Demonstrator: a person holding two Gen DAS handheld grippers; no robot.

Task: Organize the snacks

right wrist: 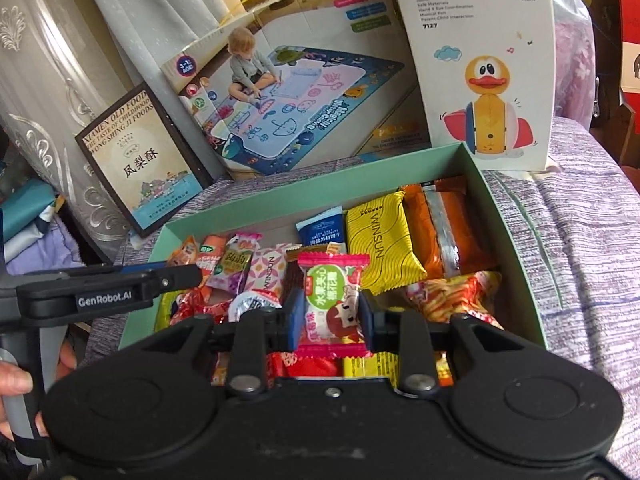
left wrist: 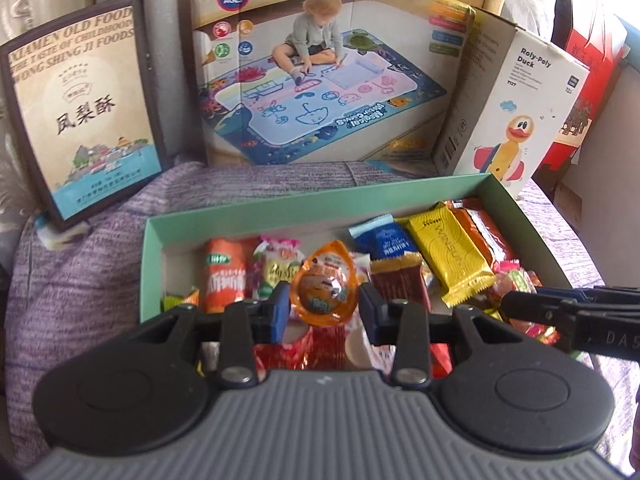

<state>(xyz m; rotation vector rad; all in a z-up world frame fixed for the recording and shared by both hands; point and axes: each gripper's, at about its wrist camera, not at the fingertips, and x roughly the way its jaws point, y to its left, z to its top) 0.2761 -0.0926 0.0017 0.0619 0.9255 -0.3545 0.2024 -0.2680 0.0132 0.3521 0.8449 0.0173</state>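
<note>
In the left wrist view my left gripper is shut on an orange egg-shaped snack pack, held above the near part of a green snack box. In the right wrist view my right gripper is shut on a pink-edged candy packet over the same green box. The box holds several wrapped snacks, among them a yellow packet, a blue packet and an orange packet. Each gripper shows in the other's view: the right gripper and the left gripper, side by side.
Behind the green box stand a brown-framed pastry box, a large drawing-mat toy box and a white Roly-Poly Duck box. Everything rests on a purple knit cloth. A person's hand grips the left tool's handle.
</note>
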